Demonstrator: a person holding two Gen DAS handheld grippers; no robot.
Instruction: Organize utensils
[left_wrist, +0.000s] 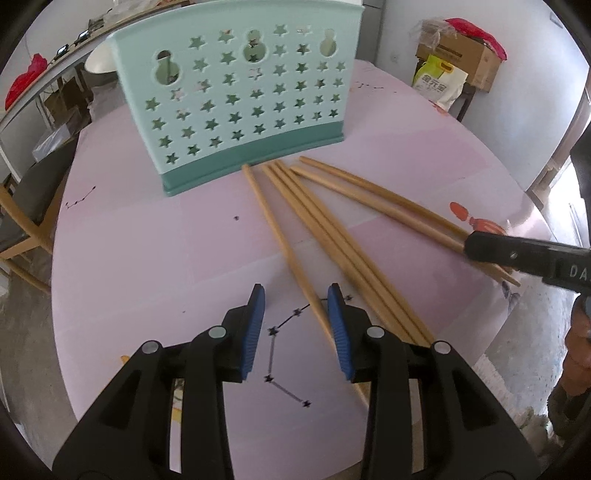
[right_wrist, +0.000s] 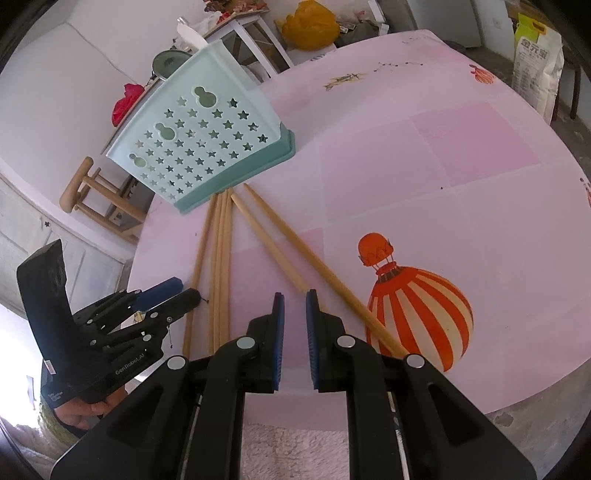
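- Left gripper (left_wrist: 295, 291) stood partly open over the near edge of the table (left_wrist: 147, 240). One lone chopstick (left_wrist: 280, 236) ran between its blue pads, close against the right-hand pad and not clamped.
- Right gripper (right_wrist: 294, 295) showed only a narrow gap between its pads. Bare tablecloth was visible through the gap and nothing was held. It hung over the near ends of a pair of chopsticks (right_wrist: 280, 251), nearer the table's right edge.
- All six chopsticks lay flat, fanning from the near edge towards the utensil holder (left_wrist: 236, 99). A bundle of three (left_wrist: 325, 236) lay side by side between the lone stick and the pair.
- Far tips of the lone stick and the bundle met or nearly met the holder's darker base; the pair's tips lay just beside it.
- Holder stood upright towards the far edge, pale teal with star cut-outs; its contents could not be read.
- Open cloth lay left of the lone stick and right of the pair, as far as the table's round edge.
- Pink cloth carried a red-striped balloon print (right_wrist: 413, 306) beside the pair.
- A hand (right_wrist: 85, 410) gripped the left gripper's handle off the near-left edge.
- Around the table: a wooden chair (left_wrist: 29, 206) to the left, a rice bag (left_wrist: 439, 83) and a cardboard box (left_wrist: 461, 59) beyond the far-right edge, pale walls behind.
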